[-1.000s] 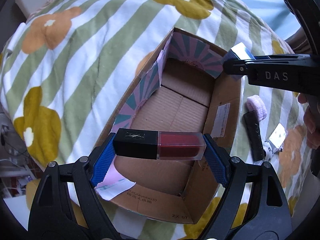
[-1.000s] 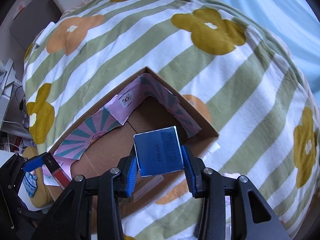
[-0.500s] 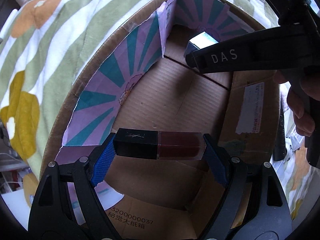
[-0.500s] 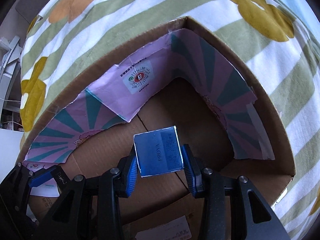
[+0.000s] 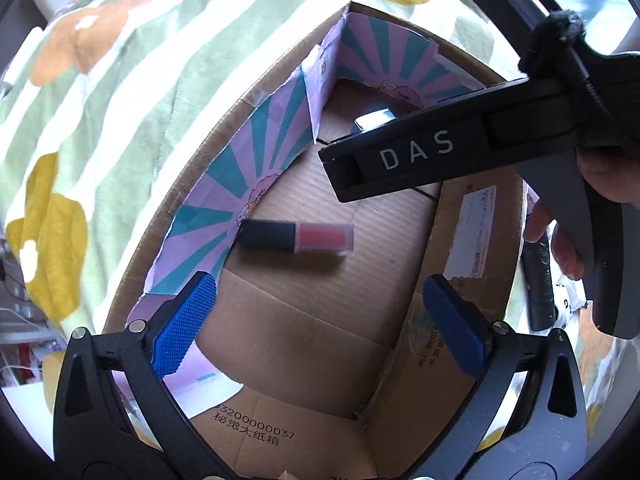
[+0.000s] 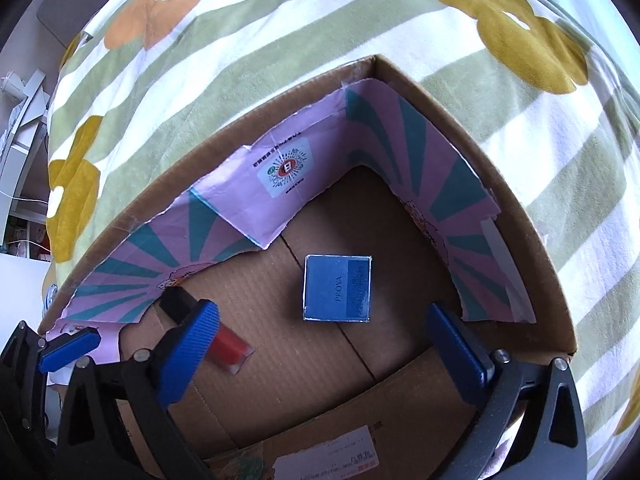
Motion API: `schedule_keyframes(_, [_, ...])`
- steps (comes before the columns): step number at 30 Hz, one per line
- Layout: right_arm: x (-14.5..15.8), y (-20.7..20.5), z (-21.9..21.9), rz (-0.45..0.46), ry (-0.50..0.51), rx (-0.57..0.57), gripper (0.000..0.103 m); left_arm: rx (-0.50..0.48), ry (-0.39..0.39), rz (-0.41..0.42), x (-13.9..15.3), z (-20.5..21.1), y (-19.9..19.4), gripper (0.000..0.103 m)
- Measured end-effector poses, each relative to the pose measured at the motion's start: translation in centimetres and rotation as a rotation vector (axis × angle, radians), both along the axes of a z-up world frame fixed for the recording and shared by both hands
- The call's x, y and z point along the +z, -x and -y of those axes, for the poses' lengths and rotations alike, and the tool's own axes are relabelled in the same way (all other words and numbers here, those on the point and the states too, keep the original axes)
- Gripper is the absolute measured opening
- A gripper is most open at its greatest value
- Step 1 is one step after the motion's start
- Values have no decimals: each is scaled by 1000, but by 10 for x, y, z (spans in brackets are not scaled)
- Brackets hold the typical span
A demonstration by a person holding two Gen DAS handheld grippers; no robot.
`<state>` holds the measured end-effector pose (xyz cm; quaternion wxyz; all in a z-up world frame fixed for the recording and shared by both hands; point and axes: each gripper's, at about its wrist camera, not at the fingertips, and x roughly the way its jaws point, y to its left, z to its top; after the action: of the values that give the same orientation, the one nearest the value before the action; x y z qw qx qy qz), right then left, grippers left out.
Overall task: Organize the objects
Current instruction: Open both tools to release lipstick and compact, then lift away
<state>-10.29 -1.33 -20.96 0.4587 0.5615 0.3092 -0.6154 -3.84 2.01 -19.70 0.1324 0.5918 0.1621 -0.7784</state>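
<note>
A lip gloss tube point(image 5: 297, 239) with a black cap and red body lies on the floor of the open cardboard box point(image 5: 476, 240). My left gripper point(image 5: 320, 328) hangs above it, jaws opening, nothing between them. A small blue box point(image 6: 337, 289) lies flat on the same floor, partly seen as a bright corner point(image 5: 374, 119) in the left wrist view. Over it my right gripper point(image 6: 320, 348) has its jaws opening and empty; the tube point(image 6: 224, 344) shows partly behind its left finger. The cardboard box wall point(image 6: 536, 248) carries pink and teal paper lining.
The box sits on a bedspread point(image 6: 280, 40) with green stripes and flowers. The right gripper's black body marked DAS point(image 5: 440, 152) and a person's hand point(image 5: 560, 240) cross above the box. A black remote-like object point(image 5: 540, 284) lies right of the box. Furniture stands at left point(image 6: 20, 112).
Both grippers sank deeper into the box, then their jaws spread. The tube dropped from the left gripper and the blue box from the right; both now lie on the box floor.
</note>
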Motion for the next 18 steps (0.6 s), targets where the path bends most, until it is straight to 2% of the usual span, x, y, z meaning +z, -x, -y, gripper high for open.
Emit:
schedule_keyframes(9, [28,-5,-9,-27,12,-3,103,-36,3,-18,18,-9,-15,103])
schedule_keyframes(15, [73,-16,-28,-58,47,-28,103,-105,25,-47,53,-18,-29,103])
schedule_keyframes(18, [98,-21,-39,-71,69,-60,103,-137,26,-63,74,-9,-19,103])
